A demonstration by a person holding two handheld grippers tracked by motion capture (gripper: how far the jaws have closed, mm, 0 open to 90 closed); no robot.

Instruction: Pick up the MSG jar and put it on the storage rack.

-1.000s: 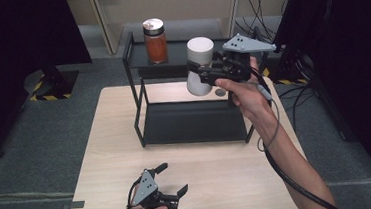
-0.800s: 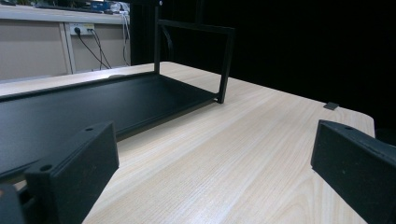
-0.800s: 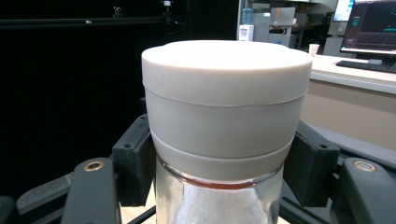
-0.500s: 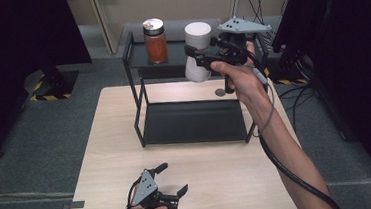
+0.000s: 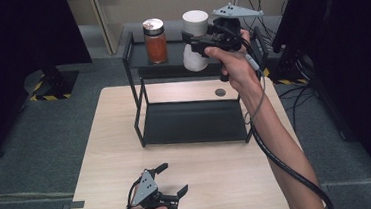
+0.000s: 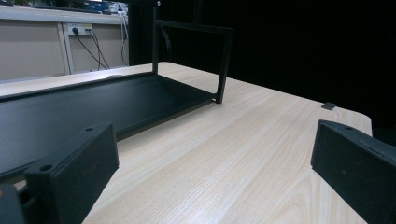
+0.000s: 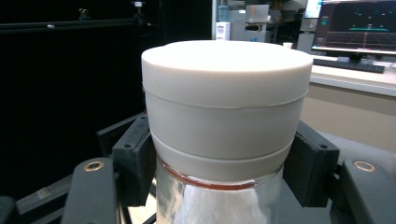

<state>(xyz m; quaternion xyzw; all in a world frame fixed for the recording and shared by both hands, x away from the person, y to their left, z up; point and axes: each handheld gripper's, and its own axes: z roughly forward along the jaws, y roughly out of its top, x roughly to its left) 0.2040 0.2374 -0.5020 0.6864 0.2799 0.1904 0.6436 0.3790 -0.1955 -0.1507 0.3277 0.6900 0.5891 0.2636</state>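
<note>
Spanning the middle of the wooden table (image 5: 102, 156), the black two-tier rack (image 5: 190, 121) carries a jar of red-orange contents (image 5: 155, 40) on the left of its top shelf (image 5: 139, 54), while its lower shelf (image 6: 93, 100) is bare. Compared with a second ago, the right gripper (image 5: 194, 39) has carried the white-lidded container (image 5: 196, 41) up and farther back, from in front of the rack to the level of the top shelf, just right of the jar. Its jaws are clamped on the container just below the white lid (image 7: 227, 74), holding it upright; whether the base already rests on the shelf cannot be told. Placement on the top shelf therefore appears close: a short lowering and a release remain. The left gripper (image 5: 172, 183) lies on the table at the near edge, jaws spread wide with nothing between them, unchanged in position.
</note>
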